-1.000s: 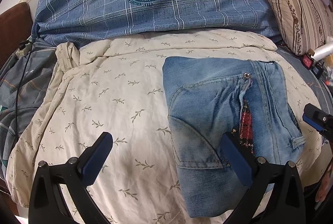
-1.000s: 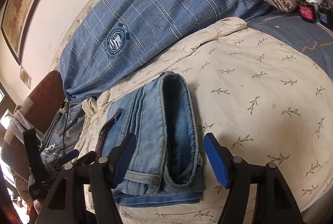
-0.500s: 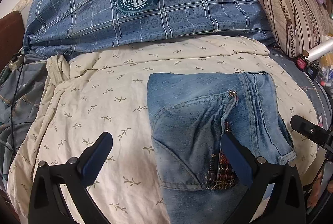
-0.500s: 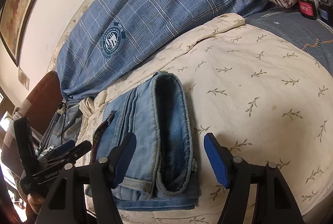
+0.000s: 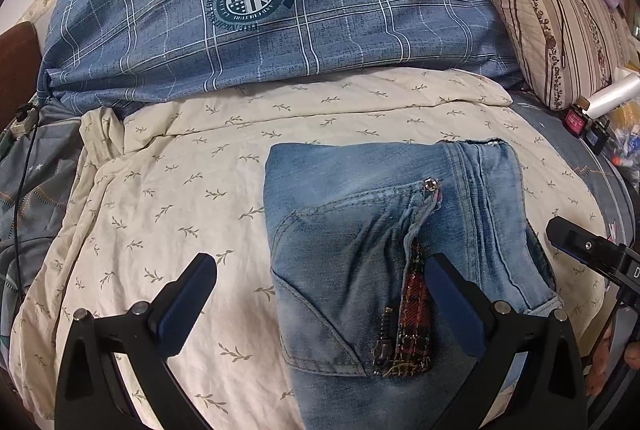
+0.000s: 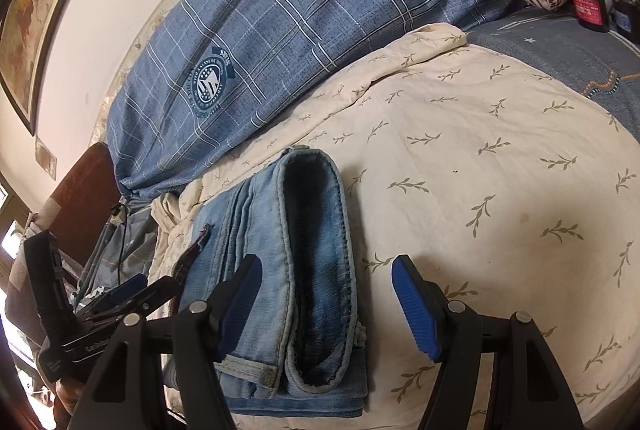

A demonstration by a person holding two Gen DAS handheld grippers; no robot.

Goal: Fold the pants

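The blue denim pants (image 5: 360,230) lie folded into a compact rectangle on the cream leaf-print sheet (image 5: 160,210), with the fly zipper and its red plaid lining facing up. My left gripper (image 5: 320,278) hovers open over their near left part, nothing between its pads. In the right wrist view the pants (image 6: 288,250) show stacked layers with a leg opening on top. My right gripper (image 6: 326,270) stands open above that near end, gripping nothing. Each gripper shows in the other's view: the right gripper (image 5: 580,250) and the left gripper (image 6: 132,294).
A bulky blue plaid quilt (image 5: 280,10) lies along the wall behind the sheet. A striped pillow (image 5: 560,42) and small boxes (image 5: 576,120) sit at the far right. A brown headboard (image 5: 16,70) and a cable are at the left. A framed picture (image 6: 32,10) hangs on the wall.
My left gripper has shifted a little to the right, so the pants now sit more central in its view. The right gripper has stayed put, and both jaws remain as wide.
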